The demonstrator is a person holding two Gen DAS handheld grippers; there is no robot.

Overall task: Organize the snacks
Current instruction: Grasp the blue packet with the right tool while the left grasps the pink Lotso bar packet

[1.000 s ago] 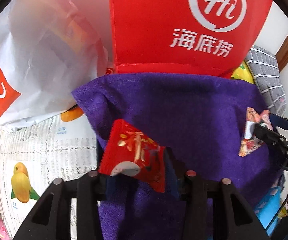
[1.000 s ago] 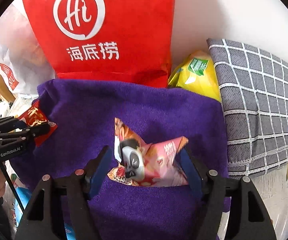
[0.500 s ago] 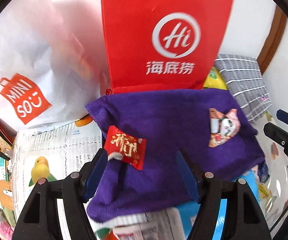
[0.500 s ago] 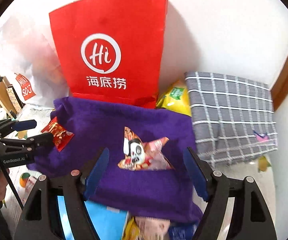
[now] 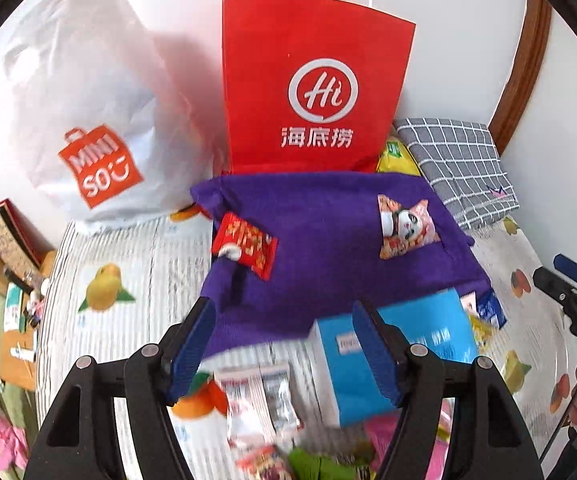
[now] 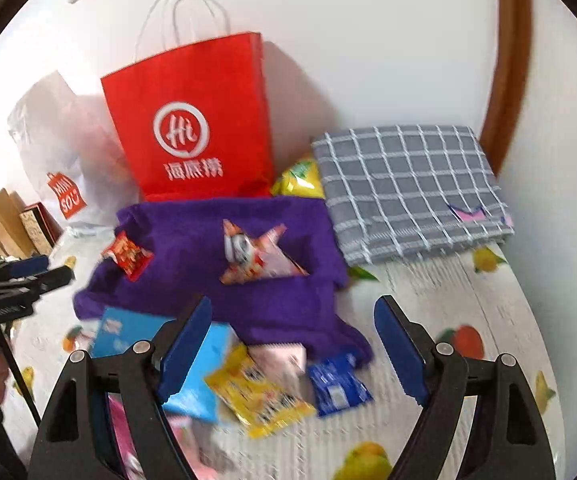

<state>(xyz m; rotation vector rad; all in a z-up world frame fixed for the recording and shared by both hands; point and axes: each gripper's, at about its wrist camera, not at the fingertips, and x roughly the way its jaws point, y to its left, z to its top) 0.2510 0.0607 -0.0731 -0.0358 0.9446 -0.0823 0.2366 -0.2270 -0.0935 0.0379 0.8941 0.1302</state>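
A red snack packet [image 5: 244, 244] lies at the left edge of the purple towel [image 5: 328, 208], and a pink panda packet [image 5: 406, 226] lies toward its right side. My left gripper [image 5: 284, 320] hovers open, back from the towel, with nothing between its fingers. In the right wrist view the red packet [image 6: 128, 256] and panda packet [image 6: 256, 256] rest on the towel [image 6: 192, 232]. My right gripper [image 6: 294, 312] hangs above the near snack pile, its jaws opening and holding nothing.
A red paper bag [image 5: 312, 80] and a white plastic bag [image 5: 88, 120] stand against the wall behind the towel. A grey checked cloth [image 6: 408, 188] lies at the right. A blue box [image 6: 196, 376], a yellow packet [image 6: 256, 396] and a dark blue packet [image 6: 338, 384] lie near.
Both grippers let go of their packets, opened wider and drew back and up from the towel. The red packet and the panda packet stay lying on it.
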